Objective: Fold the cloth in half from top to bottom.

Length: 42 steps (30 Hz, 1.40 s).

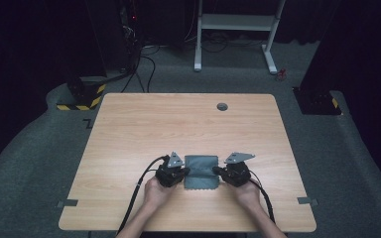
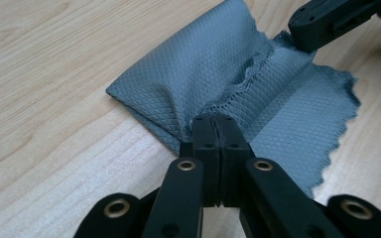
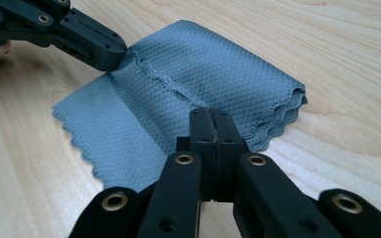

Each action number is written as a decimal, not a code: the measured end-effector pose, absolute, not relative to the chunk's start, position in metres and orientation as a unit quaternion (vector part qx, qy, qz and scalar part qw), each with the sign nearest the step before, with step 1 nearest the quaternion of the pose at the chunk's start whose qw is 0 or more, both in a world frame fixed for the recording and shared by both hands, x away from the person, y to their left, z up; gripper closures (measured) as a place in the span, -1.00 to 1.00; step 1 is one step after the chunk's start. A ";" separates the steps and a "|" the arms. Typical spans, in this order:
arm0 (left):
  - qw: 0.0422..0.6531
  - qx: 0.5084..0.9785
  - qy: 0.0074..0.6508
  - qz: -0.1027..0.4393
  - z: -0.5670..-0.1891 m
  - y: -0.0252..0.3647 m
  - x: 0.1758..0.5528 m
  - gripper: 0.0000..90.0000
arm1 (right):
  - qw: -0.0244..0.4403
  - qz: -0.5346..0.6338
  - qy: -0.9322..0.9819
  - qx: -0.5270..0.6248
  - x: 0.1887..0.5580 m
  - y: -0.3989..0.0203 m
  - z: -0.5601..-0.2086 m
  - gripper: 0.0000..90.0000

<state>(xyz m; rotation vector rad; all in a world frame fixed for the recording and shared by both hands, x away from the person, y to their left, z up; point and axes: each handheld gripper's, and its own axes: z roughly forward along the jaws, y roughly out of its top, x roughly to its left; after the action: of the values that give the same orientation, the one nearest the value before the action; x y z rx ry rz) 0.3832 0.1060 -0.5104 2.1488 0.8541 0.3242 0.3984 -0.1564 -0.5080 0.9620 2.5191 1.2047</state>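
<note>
A grey-blue quilted cloth (image 1: pixel 201 172) lies folded on the wooden table (image 1: pixel 129 129) near its front edge. My left gripper (image 1: pixel 184 172) is shut on the cloth's left side, pinching a scalloped edge of the cloth (image 2: pixel 238 94). My right gripper (image 1: pixel 217 171) is shut on the opposite side. In the left gripper view my own gripper (image 2: pixel 214 119) bites the fold, and the other gripper's tip (image 2: pixel 310 27) holds the far end. In the right gripper view my gripper (image 3: pixel 210 113) clamps the cloth (image 3: pixel 188 69), with the left one's tip (image 3: pixel 101 52) across from it.
A round grey grommet (image 1: pixel 222 106) sits in the table's far side. Beyond the table stand a white desk frame (image 1: pixel 235 29) and a yellow-and-black striped base (image 1: pixel 82 96) on grey carpet. Tape tabs (image 1: pixel 307 201) mark the front corners.
</note>
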 end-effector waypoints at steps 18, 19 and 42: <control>0.399 0.851 0.314 0.133 -0.516 0.103 0.364 0.96 | 0.098 0.401 0.856 0.311 0.378 -0.161 -0.514 1.00; 0.399 0.851 0.314 0.134 -0.516 0.104 0.363 0.96 | 0.101 0.400 0.857 0.309 0.377 -0.160 -0.515 1.00; 0.415 0.850 0.307 0.108 -0.515 0.118 0.344 0.69 | 0.089 0.422 0.854 0.289 0.356 -0.168 -0.510 0.72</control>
<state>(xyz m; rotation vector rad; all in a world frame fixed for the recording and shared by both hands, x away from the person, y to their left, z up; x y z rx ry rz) 0.3438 0.1182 -0.5148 2.1340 0.7699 0.2704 0.3565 -0.1684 -0.5099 0.8611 2.5423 1.2568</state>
